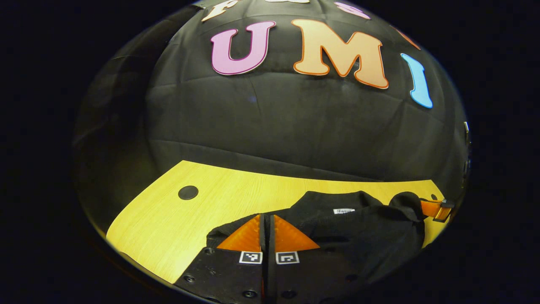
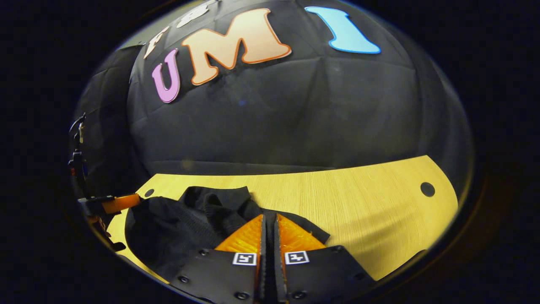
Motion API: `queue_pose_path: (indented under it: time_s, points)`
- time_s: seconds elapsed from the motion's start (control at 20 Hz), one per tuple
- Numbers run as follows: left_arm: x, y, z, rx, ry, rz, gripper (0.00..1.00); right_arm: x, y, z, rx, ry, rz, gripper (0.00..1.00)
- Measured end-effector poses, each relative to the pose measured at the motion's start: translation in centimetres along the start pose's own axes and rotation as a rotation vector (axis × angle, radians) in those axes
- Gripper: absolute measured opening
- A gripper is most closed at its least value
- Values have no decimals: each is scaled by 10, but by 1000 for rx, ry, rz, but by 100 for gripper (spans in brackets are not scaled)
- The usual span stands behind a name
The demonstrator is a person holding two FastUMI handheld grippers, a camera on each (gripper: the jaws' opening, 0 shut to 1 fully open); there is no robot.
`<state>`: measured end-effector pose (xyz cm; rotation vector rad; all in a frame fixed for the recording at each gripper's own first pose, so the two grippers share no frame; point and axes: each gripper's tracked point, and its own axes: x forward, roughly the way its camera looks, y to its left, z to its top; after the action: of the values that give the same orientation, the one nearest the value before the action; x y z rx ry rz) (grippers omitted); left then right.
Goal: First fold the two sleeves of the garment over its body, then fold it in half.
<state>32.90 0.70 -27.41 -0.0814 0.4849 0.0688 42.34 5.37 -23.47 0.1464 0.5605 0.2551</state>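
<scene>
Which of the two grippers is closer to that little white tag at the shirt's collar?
Hard to call. The white tag lies just beyond and right of the left gripper, while the right gripper is off at the garment's far edge.

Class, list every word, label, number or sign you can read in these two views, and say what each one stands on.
White neck label inside the collar of the black garment: printed text, too small and blurred to read.
Square black-and-white code tags on the left tongs: patterns, no words.
Square code tags on the right tongs: patterns, no words.
Wooden table: no text.
</scene>
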Motion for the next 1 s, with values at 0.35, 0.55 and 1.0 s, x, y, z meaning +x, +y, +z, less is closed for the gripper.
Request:
queue_pose_path:
  time_s: [0.35,0.55,1.0]
  points:
    - [-4,4,11,-32,-38,9,71,-13,-23,31,133,-73,6,29]
    - [-14,10,19,-60,-55,25,95,-25,-14,37,106,-88,46,62]
    - [-72,11,51,-40,-84,24,95,-83,32,50,-17,-174,55,98]
